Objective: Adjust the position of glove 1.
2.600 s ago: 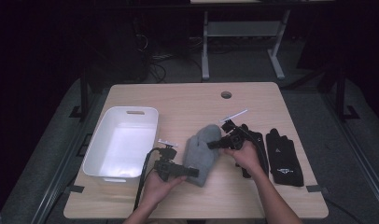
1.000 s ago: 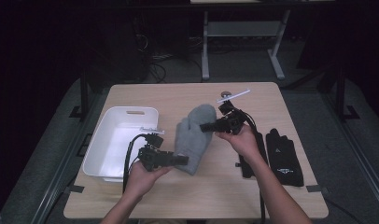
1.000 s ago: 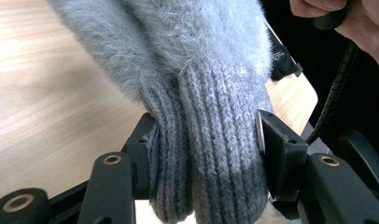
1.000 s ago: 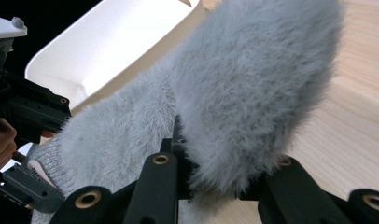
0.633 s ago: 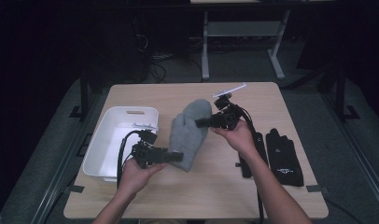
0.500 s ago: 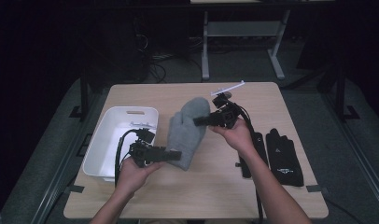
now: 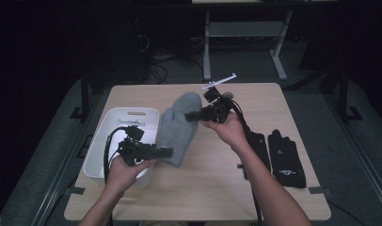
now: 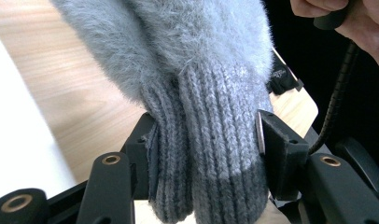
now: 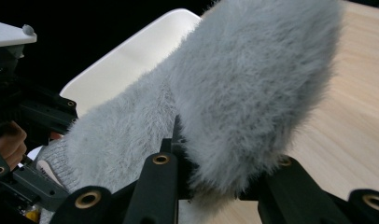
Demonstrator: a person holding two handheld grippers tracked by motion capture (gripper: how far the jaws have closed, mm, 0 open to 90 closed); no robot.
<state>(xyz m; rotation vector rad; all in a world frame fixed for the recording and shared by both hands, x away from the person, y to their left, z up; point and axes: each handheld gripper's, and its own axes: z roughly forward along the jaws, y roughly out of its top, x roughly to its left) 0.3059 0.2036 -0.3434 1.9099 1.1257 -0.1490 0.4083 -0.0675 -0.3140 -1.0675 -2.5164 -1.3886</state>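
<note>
The person has a fluffy grey knitted mitten (image 7: 177,128) lifted clear of the pale wooden table (image 7: 274,94), stretched between the two tools. The left gripper (image 7: 166,152) has its jaws closed partway onto the ribbed cuff; in the left gripper view the ribbing (image 8: 211,154) is bunched between the two black pads, which press on it from either side. The right gripper (image 7: 188,116) has hold of the furry fingertip end, its jaws clamped on a thick tuft of the pile (image 9: 253,107).

The mitten hangs slantwise in the air, cuff low and toward the person, tip high and farther away, just beside the white rectangular plastic bin (image 7: 137,114) that sits at the left of the table. Two black gloves (image 7: 285,157) lie flat near the right edge (untouched, by the look of it).

I'd say this is the carrying step: the mitten is up and held at both ends, on its way across to the bin. What comes next, to my eye, is to swing both hands left together until the mitten is over the bin's opening, lower it, and let both ends go. The cuff end is already close to the bin's near rim, so the tip end has the longer way to travel. It should drop in easily, being soft.
</note>
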